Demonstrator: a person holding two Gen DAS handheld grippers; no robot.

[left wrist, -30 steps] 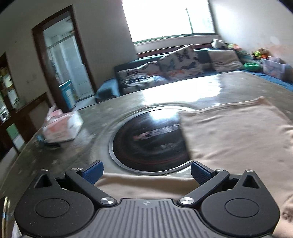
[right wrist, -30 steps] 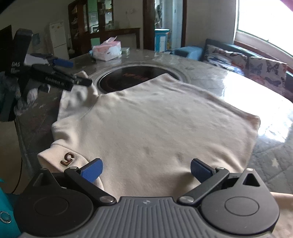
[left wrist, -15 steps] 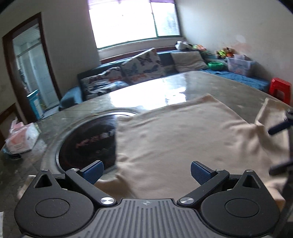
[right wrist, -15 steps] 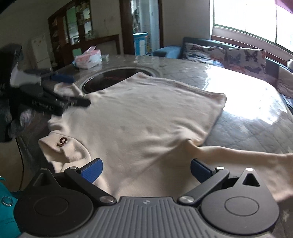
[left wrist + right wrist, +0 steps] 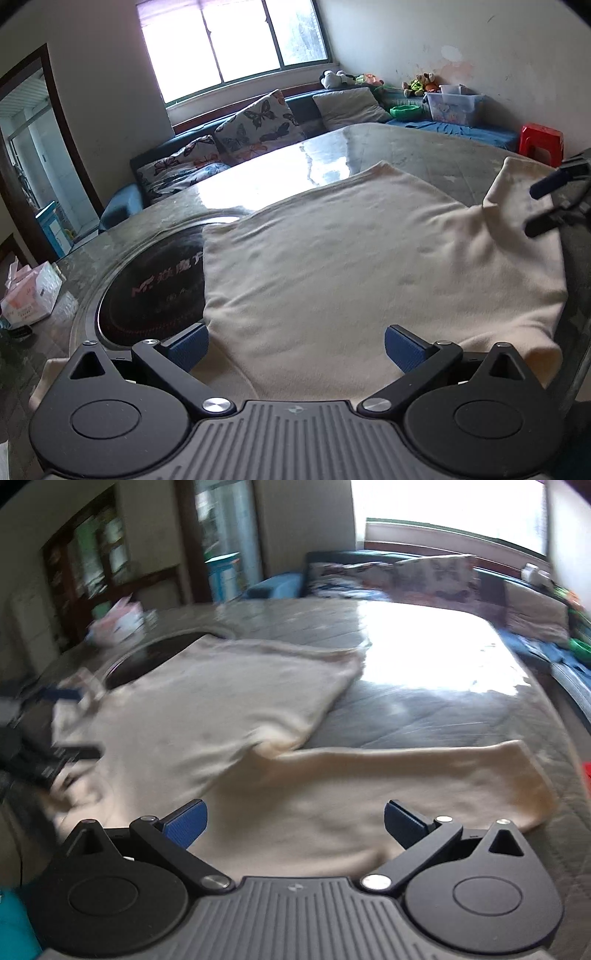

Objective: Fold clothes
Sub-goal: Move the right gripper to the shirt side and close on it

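A cream long-sleeved top (image 5: pixel 351 266) lies flat on the grey marble table (image 5: pixel 406 155), its far left corner over the round black cooktop (image 5: pixel 155 284). My left gripper (image 5: pixel 295 345) is open and empty, just above the top's near edge. My right gripper (image 5: pixel 293 821) is open and empty above the spread-out right sleeve (image 5: pixel 388 786). The top's body (image 5: pixel 207 701) lies to the left in the blurred right wrist view. The right gripper's fingers (image 5: pixel 554 201) show at the right edge of the left wrist view, by the sleeve.
A tissue pack (image 5: pixel 31 295) sits on the table at the far left, also seen in the right wrist view (image 5: pixel 118 622). A sofa with butterfly cushions (image 5: pixel 255 123) runs behind the table under the window. A red stool (image 5: pixel 541 142) stands at the right.
Both grippers have swung to the right. The left one now faces the top's body rather than the cooktop. The right one has moved from the collar area over to the right sleeve.
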